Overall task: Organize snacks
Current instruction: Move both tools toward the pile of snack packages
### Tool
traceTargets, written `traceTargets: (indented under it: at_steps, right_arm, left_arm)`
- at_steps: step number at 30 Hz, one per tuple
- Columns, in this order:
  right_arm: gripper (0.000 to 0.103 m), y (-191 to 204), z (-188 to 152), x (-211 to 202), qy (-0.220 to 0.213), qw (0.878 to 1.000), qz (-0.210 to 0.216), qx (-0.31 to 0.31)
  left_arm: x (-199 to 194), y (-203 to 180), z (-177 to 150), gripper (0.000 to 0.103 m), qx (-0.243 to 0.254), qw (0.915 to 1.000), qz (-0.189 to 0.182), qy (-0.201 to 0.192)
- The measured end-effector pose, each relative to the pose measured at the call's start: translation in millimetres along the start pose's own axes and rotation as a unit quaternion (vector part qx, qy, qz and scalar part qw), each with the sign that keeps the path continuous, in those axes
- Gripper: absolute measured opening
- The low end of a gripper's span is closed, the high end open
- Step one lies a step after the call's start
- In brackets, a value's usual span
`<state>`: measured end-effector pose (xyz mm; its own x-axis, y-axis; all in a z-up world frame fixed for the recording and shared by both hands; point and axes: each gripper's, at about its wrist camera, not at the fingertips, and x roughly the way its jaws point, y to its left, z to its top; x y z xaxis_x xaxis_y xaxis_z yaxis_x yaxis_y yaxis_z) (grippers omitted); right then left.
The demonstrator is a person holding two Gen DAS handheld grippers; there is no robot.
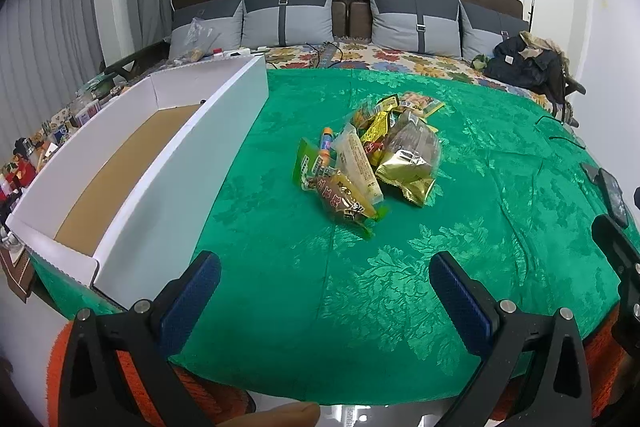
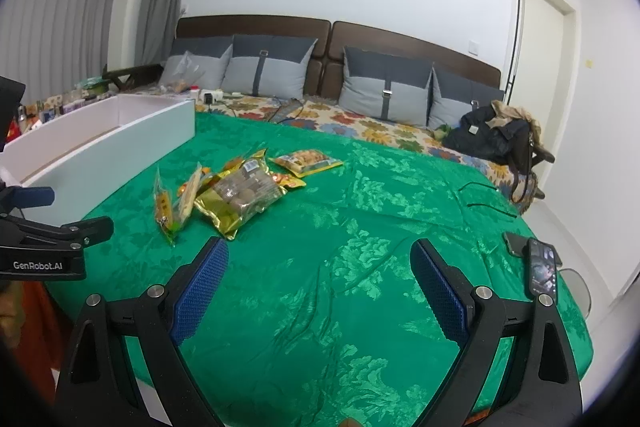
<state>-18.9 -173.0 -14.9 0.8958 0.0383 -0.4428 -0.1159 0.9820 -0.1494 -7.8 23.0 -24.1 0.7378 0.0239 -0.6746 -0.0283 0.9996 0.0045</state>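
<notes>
Both grippers, left (image 1: 324, 281) and right (image 2: 320, 269), hang released over the bed's (image 1: 460, 207) near edge; snacks (image 1: 372, 155) lie mid-bed, box (image 1: 168, 163) at its left edge.

"GenRobot.AI" stands in white letters on the left gripper (image 2: 48, 223)'s black body; the snack packets' (image 2: 236, 195) print is unreadable.

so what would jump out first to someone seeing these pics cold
The bright green bedspread fills most of both views, and a small heap of snack packets sits near its middle, a gold bag on its near right side. To the left of the heap stands a long white box, open on top with nothing visible inside. In the foreground the left gripper and right gripper are both open above the cloth, holding nothing.
</notes>
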Motion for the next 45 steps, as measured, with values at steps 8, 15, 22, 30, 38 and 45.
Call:
traceTargets:
  at_steps: [8, 15, 22, 30, 38, 45]
  right_arm:
    - [0.095, 1, -11, 5, 0.011, 1.000, -0.003, 0.001]
    - [0.095, -3, -19, 10, 0.019, 1.000, -0.006, 0.005]
    - [0.095, -7, -26, 16, 0.029, 1.000, -0.006, 0.006]
    - [0.094, -11, -34, 26, 0.050, 0.999, -0.010, 0.007]
    - [0.094, -15, -46, 43, 0.086, 0.996, -0.003, 0.013]
    - [0.094, -10, -56, 61, 0.123, 0.992, 0.019, 0.012]
  left_arm:
    - [6, -3, -3, 0.103, 0.010, 0.9999, 0.004, 0.013]
    - [13, -7, -6, 0.103, 0.014, 0.9996, 0.002, 0.026]
    - [26, -8, -11, 0.103, 0.015, 0.9988, -0.006, 0.046]
    - [69, 1, -26, 0.103, 0.009, 0.9956, -0.009, 0.093]
    - [96, 5, -33, 0.103, 0.004, 0.9927, 0.003, 0.120]
    - [100, 7, -36, 0.103, 0.001, 0.9925, -0.002, 0.122]
